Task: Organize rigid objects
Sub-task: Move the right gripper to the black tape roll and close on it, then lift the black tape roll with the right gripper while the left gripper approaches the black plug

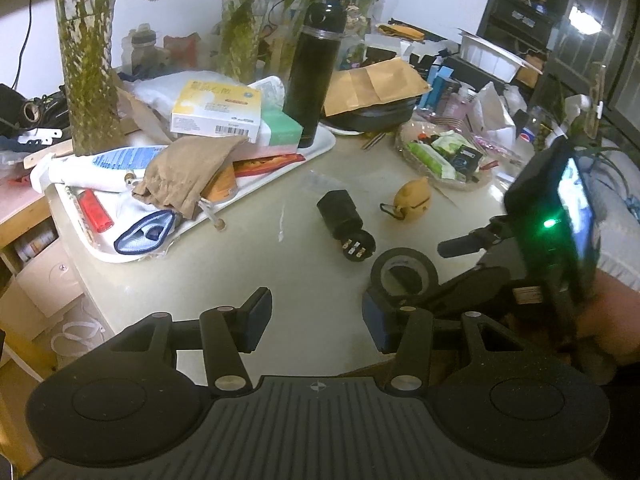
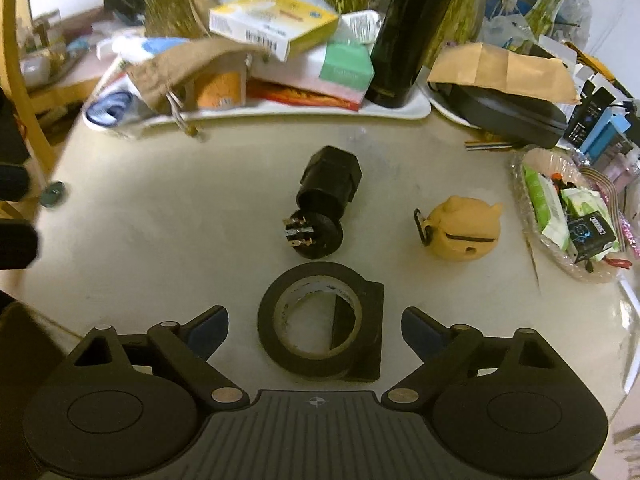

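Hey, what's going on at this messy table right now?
A person is tidying with a handheld gripper in each hand. The right gripper is over a roll of black tape, jaws open on either side, not gripping yet. The left gripper is empty. A black plug and yellow case lie loose.

Bare tabletop (image 2: 160, 240) lies open to the left of the black plug (image 2: 324, 208) and the tape roll (image 2: 316, 320), giving a free passage up to the white tray (image 2: 408, 114). The yellow figurine (image 2: 464, 228) and the snack basket (image 2: 520, 184) narrow the right side. The heaped tray, black flask (image 2: 408, 40) and black case (image 2: 508, 114) close off the far edge.
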`<move>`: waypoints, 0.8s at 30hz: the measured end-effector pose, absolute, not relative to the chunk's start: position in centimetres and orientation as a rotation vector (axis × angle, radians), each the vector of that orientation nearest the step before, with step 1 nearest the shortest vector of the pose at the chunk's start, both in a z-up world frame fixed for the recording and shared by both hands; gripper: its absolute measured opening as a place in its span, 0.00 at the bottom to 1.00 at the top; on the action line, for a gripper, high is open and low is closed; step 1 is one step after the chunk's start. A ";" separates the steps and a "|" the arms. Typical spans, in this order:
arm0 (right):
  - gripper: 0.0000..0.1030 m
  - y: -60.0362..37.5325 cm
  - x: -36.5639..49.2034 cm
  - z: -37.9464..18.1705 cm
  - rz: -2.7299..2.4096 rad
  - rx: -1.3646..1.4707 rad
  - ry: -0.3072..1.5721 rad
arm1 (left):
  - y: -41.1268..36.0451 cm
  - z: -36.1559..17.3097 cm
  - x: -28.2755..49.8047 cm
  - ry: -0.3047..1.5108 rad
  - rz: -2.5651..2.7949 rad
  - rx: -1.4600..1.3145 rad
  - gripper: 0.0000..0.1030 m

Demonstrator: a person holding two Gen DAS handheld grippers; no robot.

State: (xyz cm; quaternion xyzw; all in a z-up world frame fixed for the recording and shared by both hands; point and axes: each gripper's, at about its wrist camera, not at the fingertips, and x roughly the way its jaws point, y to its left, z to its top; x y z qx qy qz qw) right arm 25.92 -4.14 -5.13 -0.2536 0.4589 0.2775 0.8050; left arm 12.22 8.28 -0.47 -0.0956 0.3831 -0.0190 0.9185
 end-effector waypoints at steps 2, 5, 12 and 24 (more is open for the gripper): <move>0.85 -3.7 26.2 -5.7 0.575 -0.562 0.994 | 8.4 -0.5 12.3 0.789 -0.036 -0.201 0.48; 0.77 -3.2 26.4 -6.5 0.563 -0.590 1.015 | 8.3 -0.6 12.3 0.793 -0.033 -0.202 0.48; 0.73 -3.7 26.7 -6.7 0.557 -0.548 1.036 | 8.2 -0.6 12.3 0.793 -0.032 -0.198 0.48; 0.73 -7.8 26.3 -2.3 0.539 -0.415 0.958 | 7.8 -0.5 12.4 0.788 -0.049 -0.189 0.48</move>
